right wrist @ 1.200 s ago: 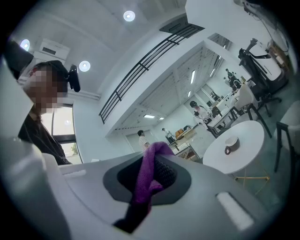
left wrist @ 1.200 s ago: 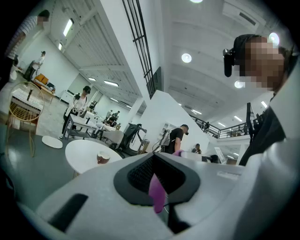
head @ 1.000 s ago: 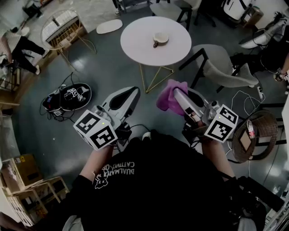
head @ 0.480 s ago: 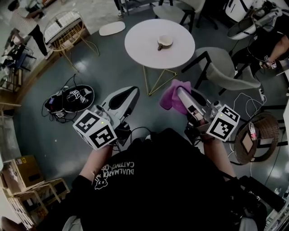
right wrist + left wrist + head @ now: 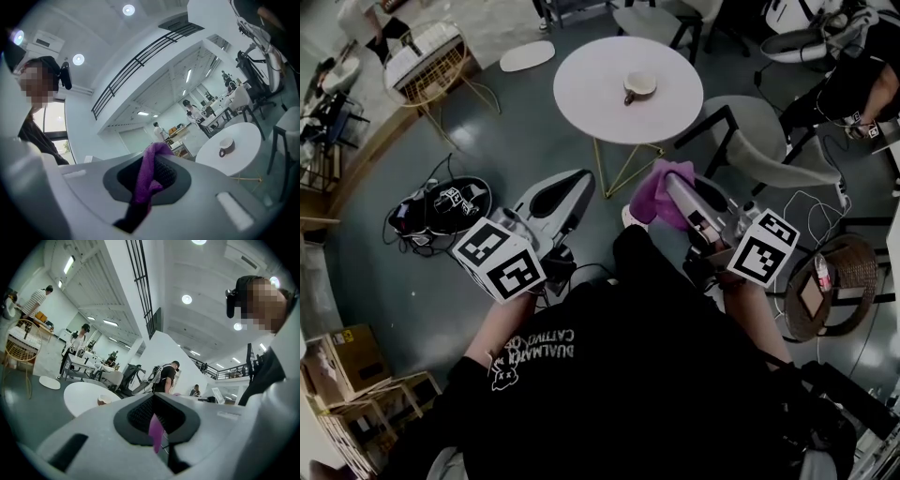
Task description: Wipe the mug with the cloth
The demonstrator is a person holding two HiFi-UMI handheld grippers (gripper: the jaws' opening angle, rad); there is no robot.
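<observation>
Two tongs are held out level above the floor, and the mug is well ahead of both, out of reach. The left tongs (image 5: 577, 181) are clenched. Their own view shows a thin purple sliver in the seam between the jaws; I cannot tell whether it is cloth or part of the tool, and I judge that they carry nothing. Ahead of them, slightly to their right, stands the round white tabletop (image 5: 586, 94). The mug (image 5: 638, 85) sits upright near its middle, apart from every edge. The right tongs (image 5: 672, 186) are clamped on the purple cloth (image 5: 656, 197), which bunches over their tip and hangs down.

As I judge the risks, the mug stands loose on the tabletop, so a wipe from the right tongs with nothing bracing it would likely shove it along or tip it. The left tongs would need to open and steady it first. The hanging fold could also catch the handle and drag the mug. Only a fold of cloth sits in the grip, so a hard rub might pull it free.

Bare floor lies between the tongs and the tabletop, and the mug has bare top all round it. To the right of the right tongs, a grey chair (image 5: 759, 141) stands close to the tabletop's rim and narrows that side. To the left of the left tongs, the floor is open as far as some black gear (image 5: 441, 202) with cables.
</observation>
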